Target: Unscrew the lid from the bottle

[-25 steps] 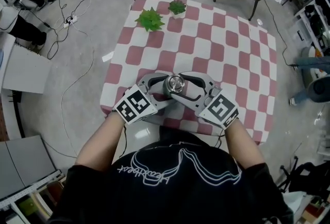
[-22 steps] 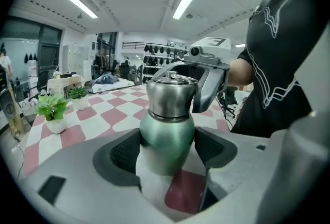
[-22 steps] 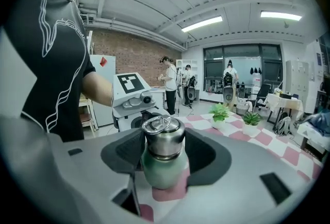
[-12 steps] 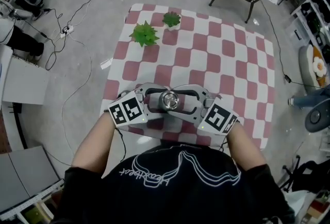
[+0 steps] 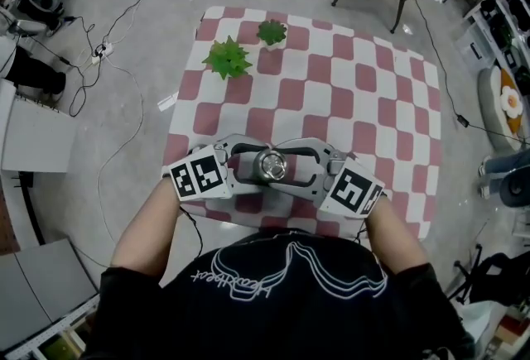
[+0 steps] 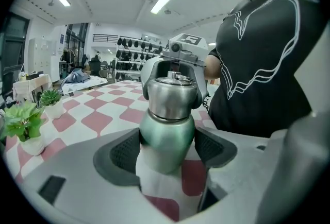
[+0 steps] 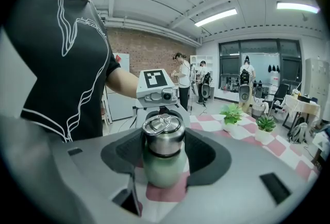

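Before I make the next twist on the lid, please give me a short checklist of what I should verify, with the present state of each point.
1. The left gripper clamps the green body of the bottle with its jaws: ok.
2. The right gripper has its jaws at the height of the lid, pads against both sides: ok, as far as it shows.
3. Bottle upright: ok.
4. Lid seated on the bottle, no gap under it: ok, so it is not yet off.
5. Bottle base resting on the table: cannot tell.
6. Potted plants far from the bottle: ok.
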The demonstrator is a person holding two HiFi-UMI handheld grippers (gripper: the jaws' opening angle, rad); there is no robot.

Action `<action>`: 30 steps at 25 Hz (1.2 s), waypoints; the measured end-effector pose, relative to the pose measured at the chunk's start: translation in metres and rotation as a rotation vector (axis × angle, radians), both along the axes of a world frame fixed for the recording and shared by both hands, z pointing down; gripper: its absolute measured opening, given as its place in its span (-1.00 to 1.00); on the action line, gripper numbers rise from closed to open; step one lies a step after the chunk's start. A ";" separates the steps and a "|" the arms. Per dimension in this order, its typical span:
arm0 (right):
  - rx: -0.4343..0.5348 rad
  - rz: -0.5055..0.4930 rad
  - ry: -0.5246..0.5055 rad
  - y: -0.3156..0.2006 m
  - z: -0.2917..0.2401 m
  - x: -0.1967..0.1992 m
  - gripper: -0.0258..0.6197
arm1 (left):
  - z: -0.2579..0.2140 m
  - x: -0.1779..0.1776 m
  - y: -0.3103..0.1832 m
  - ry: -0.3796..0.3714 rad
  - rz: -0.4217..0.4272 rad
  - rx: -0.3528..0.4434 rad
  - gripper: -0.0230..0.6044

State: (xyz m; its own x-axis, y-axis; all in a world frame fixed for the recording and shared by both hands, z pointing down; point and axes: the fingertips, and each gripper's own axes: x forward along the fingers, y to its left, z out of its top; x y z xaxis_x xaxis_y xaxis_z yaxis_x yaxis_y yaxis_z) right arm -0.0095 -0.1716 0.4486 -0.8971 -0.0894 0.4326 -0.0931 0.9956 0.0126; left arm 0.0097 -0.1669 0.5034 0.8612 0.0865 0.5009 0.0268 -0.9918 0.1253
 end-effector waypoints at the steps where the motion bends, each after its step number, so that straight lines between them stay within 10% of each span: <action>1: 0.001 0.000 0.002 0.000 0.000 0.000 -0.16 | 0.000 0.000 0.000 0.001 -0.001 0.002 0.13; 30: -0.004 0.508 -0.150 0.009 -0.011 0.006 -0.03 | 0.000 0.005 0.005 0.067 -0.636 0.047 0.13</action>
State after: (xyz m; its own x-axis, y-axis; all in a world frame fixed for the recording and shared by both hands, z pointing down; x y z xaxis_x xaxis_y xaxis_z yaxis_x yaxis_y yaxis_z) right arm -0.0030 -0.1625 0.4377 -0.7933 -0.5275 0.3042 -0.5641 0.8247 -0.0410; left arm 0.0145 -0.1616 0.5030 0.7667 -0.4721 0.4351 -0.5622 -0.8209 0.1002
